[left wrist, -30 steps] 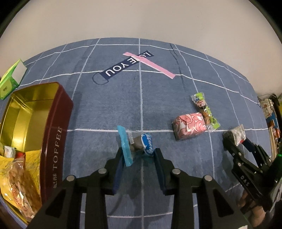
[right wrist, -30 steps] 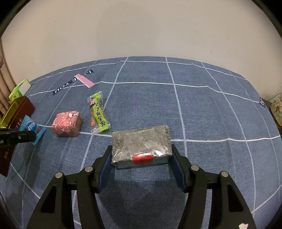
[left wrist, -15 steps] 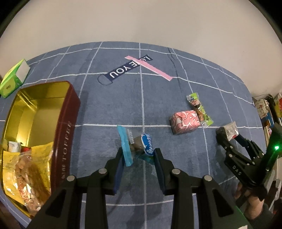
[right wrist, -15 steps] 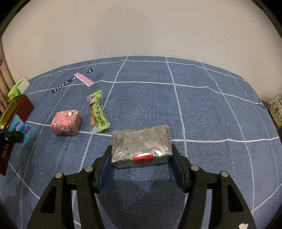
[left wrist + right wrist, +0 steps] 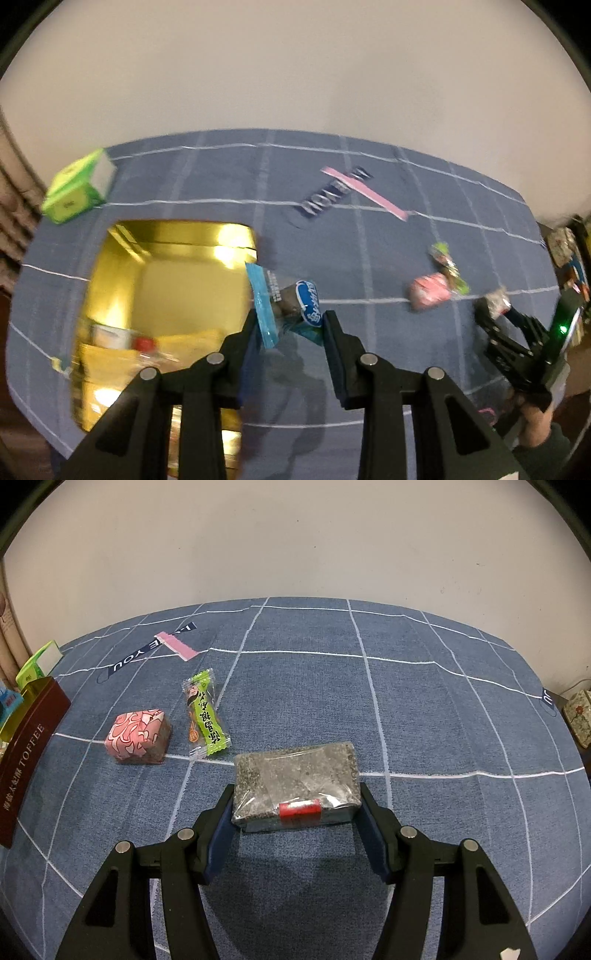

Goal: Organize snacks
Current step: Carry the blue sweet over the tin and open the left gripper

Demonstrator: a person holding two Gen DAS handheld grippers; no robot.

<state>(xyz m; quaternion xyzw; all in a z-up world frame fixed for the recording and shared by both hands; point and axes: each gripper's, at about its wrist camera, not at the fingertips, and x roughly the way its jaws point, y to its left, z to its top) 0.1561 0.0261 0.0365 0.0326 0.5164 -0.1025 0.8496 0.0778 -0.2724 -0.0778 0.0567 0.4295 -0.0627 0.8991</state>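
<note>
My left gripper [image 5: 290, 325] is shut on a blue-wrapped snack [image 5: 291, 306] and holds it in the air just over the right rim of the open gold-lined toffee tin [image 5: 162, 236]. Several packets lie in the tin's near end. My right gripper [image 5: 295, 808] is shut on a grey speckled block in clear wrap [image 5: 295, 775], low over the blue checked cloth. A pink patterned snack [image 5: 138, 734] and a green candy packet [image 5: 205, 712] lie side by side on the cloth, left of the block. The tin's dark red wall [image 5: 29, 746] shows at the far left.
A green carton [image 5: 75, 188] stands behind the tin at the cloth's back left. A pink strip [image 5: 177, 646] lies across a dark printed label further back. A patterned box [image 5: 578, 716] sits off the cloth's right edge. A pale wall rises behind.
My left gripper has risen and swung left with the blue snack, from over the bare cloth to the tin's right rim. The right gripper and its block have kept still.
</note>
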